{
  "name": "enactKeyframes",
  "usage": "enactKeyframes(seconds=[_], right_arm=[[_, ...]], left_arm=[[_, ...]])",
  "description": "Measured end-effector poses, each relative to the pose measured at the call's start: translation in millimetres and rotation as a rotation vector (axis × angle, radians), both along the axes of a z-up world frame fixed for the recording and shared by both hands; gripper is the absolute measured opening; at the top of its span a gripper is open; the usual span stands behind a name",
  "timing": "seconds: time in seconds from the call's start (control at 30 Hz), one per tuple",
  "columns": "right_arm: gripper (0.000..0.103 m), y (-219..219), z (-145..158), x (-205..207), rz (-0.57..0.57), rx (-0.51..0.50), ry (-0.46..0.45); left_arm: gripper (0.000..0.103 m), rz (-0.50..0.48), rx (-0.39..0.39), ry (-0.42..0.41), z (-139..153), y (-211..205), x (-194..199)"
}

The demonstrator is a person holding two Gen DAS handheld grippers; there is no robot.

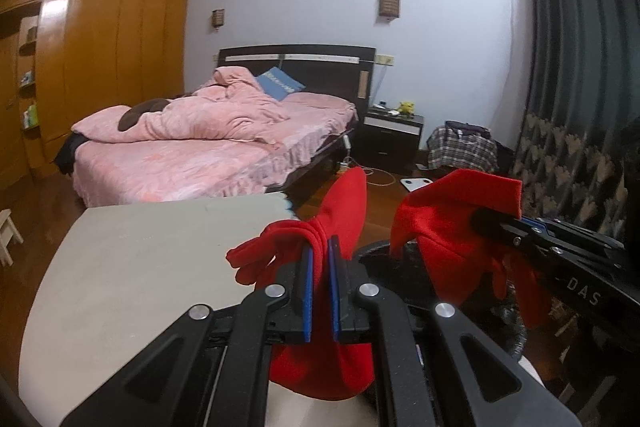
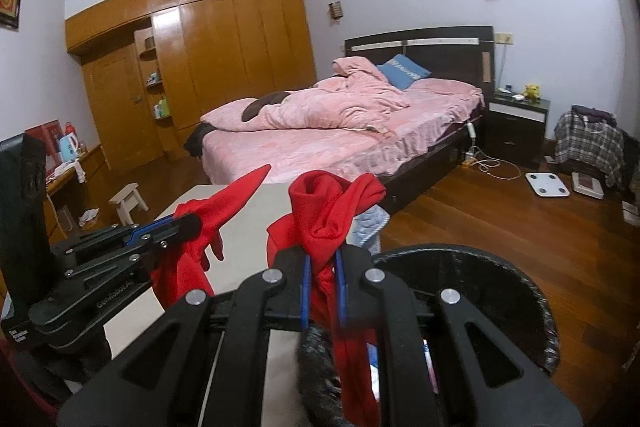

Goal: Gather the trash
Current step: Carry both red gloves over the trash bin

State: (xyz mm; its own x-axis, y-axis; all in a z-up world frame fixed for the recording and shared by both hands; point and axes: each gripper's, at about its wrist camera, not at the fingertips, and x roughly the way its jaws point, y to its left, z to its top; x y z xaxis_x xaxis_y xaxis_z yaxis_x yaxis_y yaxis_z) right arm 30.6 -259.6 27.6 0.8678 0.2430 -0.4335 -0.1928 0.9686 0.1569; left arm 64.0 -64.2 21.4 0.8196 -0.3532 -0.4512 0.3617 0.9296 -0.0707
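1. Above the pale table (image 1: pixel 132 267), the left gripper (image 1: pixel 321 255) is clamping a red bag (image 1: pixel 344 211)
2. Right gripper (image 2: pixel 322 263) is pinching the bag's other edge over a black bin (image 2: pixel 500 291) at near right

Both wrist views face the bed (image 1: pixel 208 147) from nearby.
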Motion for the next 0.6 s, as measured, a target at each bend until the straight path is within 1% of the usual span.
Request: enactKeyframes(seconds=[0.6], right_arm=[[0.010, -79, -21, -20, -0.197, -0.009, 0.030]], left_arm=[[0.007, -0.206, 0.015, 0.019, -22, -96, 8]])
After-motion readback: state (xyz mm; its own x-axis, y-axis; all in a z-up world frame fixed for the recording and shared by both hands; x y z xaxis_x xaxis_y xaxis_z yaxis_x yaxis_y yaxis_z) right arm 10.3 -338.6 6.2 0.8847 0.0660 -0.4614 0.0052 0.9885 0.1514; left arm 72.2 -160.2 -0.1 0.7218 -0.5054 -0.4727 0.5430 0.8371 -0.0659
